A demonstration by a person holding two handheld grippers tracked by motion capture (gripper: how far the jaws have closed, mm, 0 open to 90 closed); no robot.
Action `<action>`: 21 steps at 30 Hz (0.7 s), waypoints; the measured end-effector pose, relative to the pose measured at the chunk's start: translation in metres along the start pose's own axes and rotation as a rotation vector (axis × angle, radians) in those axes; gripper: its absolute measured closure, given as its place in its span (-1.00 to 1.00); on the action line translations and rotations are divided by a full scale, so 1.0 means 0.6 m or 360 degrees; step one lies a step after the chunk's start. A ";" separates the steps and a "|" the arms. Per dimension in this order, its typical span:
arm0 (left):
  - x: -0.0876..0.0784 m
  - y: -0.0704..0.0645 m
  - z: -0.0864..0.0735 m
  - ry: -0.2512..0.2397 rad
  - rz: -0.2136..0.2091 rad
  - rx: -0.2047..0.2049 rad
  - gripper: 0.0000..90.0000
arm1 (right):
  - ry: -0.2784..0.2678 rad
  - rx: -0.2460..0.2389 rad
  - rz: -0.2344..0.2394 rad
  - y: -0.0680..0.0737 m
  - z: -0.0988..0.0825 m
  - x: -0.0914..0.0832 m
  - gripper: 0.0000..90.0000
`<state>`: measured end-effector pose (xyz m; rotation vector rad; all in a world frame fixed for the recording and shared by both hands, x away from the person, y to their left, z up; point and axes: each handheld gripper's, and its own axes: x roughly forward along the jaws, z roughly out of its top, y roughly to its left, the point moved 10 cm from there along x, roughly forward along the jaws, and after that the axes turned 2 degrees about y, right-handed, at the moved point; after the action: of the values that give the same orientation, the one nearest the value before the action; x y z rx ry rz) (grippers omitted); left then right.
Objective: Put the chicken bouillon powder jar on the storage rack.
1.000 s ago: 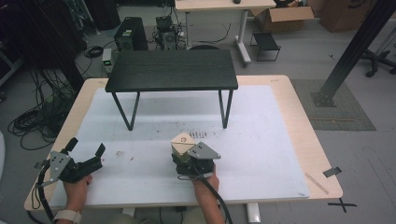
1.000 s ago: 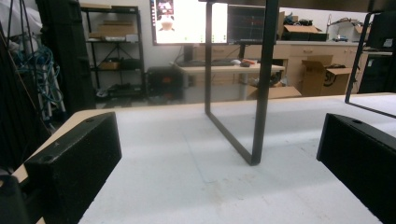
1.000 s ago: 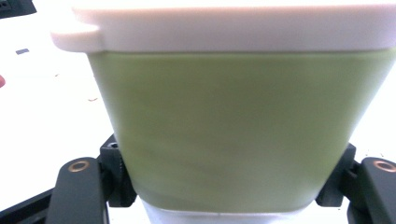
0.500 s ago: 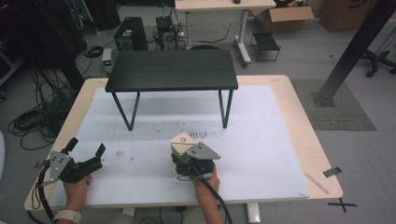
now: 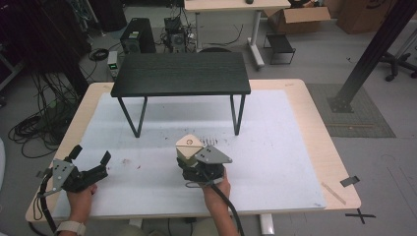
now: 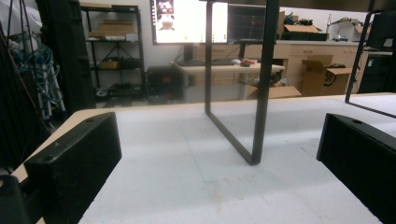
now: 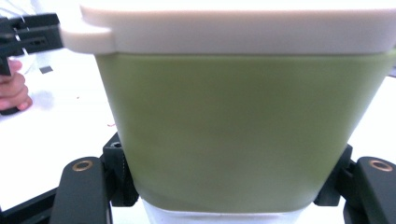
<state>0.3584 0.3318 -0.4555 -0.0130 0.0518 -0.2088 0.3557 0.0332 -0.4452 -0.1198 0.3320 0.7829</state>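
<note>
Your right tool (image 5: 191, 164) is clamped on the olive-green plastic container with the cream lid (image 7: 233, 126), its jaws pressing the two lower side walls so the tub sits squarely between them, right in front of the tool's body and low over the white-covered counter (image 5: 275, 147). That low, centred grip looks chosen to keep the lid level and the load steady. Your left tool (image 5: 91, 164) rests well off to the container's side with its jaws spread wide and nothing between them, pointed toward the small black metal-legged table (image 5: 182, 73) ahead.
</note>
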 end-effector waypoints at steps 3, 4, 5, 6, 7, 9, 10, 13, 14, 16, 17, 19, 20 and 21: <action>0.000 0.000 0.000 0.0001 0.0000 0.0002 -1.00 | -0.0026 0.0006 0.0017 0.000 0.013 -0.003 -0.36; 0.000 0.000 0.000 0.0003 -0.0001 0.0002 -1.00 | -0.0026 0.0006 0.0017 0.000 0.013 -0.003 -0.36; 0.000 0.000 0.000 0.0004 -0.0001 0.0002 -0.99 | -0.0031 0.0006 0.0020 -0.001 0.017 -0.003 -0.36; 0.000 0.000 0.000 0.0003 -0.0001 0.0002 -0.99 | -0.0037 0.0006 0.0023 -0.001 0.021 -0.003 -0.36; 0.000 0.000 0.000 0.0004 -0.0001 0.0002 -0.99 | -0.0042 0.0007 0.0028 -0.001 0.024 -0.004 -0.36; 0.001 0.000 0.000 0.0005 0.0000 0.0001 -1.00 | -0.0055 -0.0001 0.0030 -0.002 0.033 -0.004 -0.36; 0.001 0.000 0.000 0.0005 0.0000 0.0001 -1.00 | -0.0061 -0.0007 0.0033 -0.002 0.037 -0.005 -0.36; 0.001 0.000 0.000 0.0007 0.0000 0.0001 -1.00 | -0.0079 -0.0011 0.0039 -0.004 0.051 -0.005 -0.36; 0.001 0.000 0.000 0.0007 0.0000 0.0001 -0.99 | -0.0088 -0.0013 0.0039 -0.005 0.056 -0.005 -0.36; 0.001 0.000 0.000 0.0008 0.0000 0.0000 -0.99 | -0.0104 -0.0020 0.0042 -0.007 0.065 -0.005 -0.36; 0.001 0.000 0.000 0.0007 0.0000 -0.0001 -0.99 | -0.0113 -0.0021 0.0042 -0.007 0.070 -0.005 -0.36; 0.001 0.000 -0.001 0.0010 0.0000 -0.0001 -0.99 | -0.0130 -0.0024 0.0044 -0.009 0.078 -0.004 -0.36; 0.001 0.000 -0.001 0.0010 0.0000 0.0001 -0.99 | -0.0137 -0.0025 0.0046 -0.010 0.082 -0.004 -0.36; 0.001 0.000 -0.001 0.0009 0.0000 0.0000 -0.99 | -0.0143 -0.0026 0.0047 -0.011 0.086 -0.004 -0.36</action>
<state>0.3591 0.3317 -0.4559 -0.0122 0.0573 -0.2091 0.3714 0.0388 -0.3960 -0.0949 0.2429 0.8178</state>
